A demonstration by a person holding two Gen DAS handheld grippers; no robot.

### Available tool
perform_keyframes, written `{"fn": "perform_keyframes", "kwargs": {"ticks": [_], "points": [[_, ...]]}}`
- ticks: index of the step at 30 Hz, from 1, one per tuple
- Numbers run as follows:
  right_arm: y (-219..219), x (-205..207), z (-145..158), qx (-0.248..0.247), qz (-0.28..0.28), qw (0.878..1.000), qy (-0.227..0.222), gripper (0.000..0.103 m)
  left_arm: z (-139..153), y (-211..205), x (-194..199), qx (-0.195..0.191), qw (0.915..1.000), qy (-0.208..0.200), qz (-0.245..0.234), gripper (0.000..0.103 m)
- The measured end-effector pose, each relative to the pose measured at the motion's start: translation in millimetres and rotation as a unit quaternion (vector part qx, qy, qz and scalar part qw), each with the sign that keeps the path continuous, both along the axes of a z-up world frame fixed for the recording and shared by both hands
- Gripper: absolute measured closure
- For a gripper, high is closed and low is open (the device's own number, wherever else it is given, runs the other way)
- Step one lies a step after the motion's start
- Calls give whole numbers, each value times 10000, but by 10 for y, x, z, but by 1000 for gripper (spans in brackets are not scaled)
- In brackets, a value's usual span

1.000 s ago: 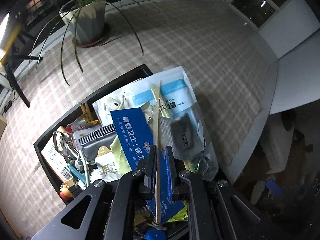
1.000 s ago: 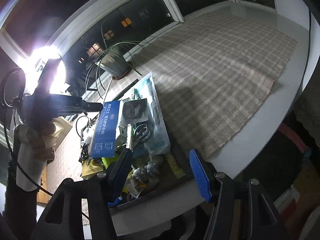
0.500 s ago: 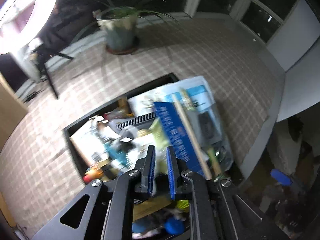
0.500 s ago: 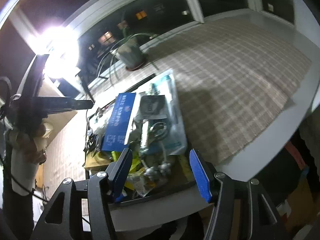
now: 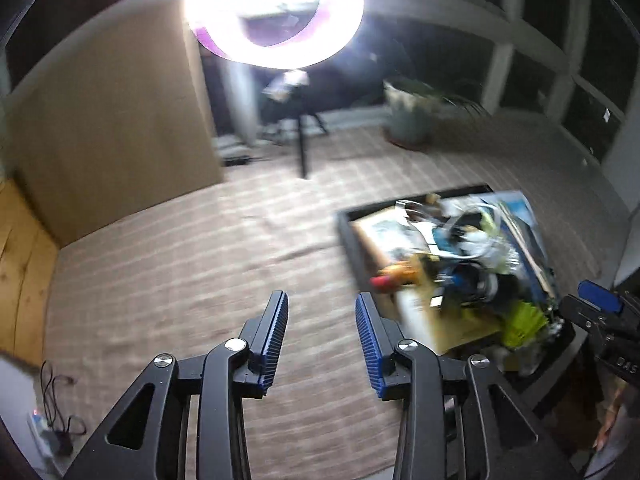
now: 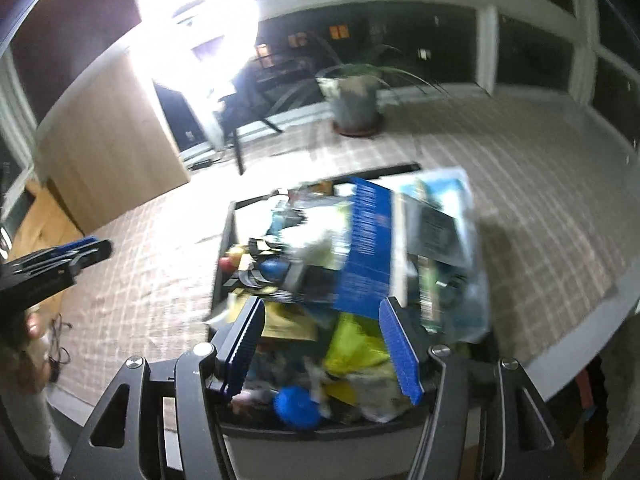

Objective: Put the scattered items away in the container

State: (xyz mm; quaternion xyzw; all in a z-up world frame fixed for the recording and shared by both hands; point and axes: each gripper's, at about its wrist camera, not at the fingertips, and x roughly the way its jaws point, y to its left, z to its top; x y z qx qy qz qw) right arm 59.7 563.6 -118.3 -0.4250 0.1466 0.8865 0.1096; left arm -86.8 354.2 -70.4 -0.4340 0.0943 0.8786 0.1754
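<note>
Tongs number two, one pair per hand: the left tongs (image 5: 322,338) hang over bare checked cloth with their blue pads parting and nothing between them, while the right tongs (image 6: 322,350) stand wide apart above the near end of the container (image 6: 224,240), gripping nothing. One black container sits on the tabletop (image 5: 180,264), heaped so full that its load rises above the rim; a blue printed card (image 6: 366,244), a clear packet with pale blue print (image 6: 448,236), a yellow-green wrapper (image 6: 356,344) and a blue round cap (image 6: 296,406) can be picked out, but motion blur smears the rest, so the items cannot be counted. No loose item shows on the cloth around it. One potted plant (image 6: 356,100) stands at the far edge before dark windows, one ring light (image 5: 276,12) glares on its stand, and a large cardboard panel (image 5: 108,120) rises on the left. Part of a hand shows at the left view's lower right edge, cut off.
</note>
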Motion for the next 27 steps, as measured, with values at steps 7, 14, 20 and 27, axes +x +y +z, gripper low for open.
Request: {"fn": "perform_keyframes", "kwargs": {"ticks": [7,14,20,27], "points": [[-932,-354,122,246,453,9984,235,36,31,-1024,191,-144,9976,450,503,52],[-1788,-628,72,384,824,9956,243,35,-60,-1896,295,-149,9947,463,906,52],[-2269,-720,44,328,948,9944,324,35,-149,-2480,369,21,9920,374,1203,42],[-2730,-823,41,440,1106,9919,451,35,-212,-2851,383,16,9895,395,1388,41]]}}
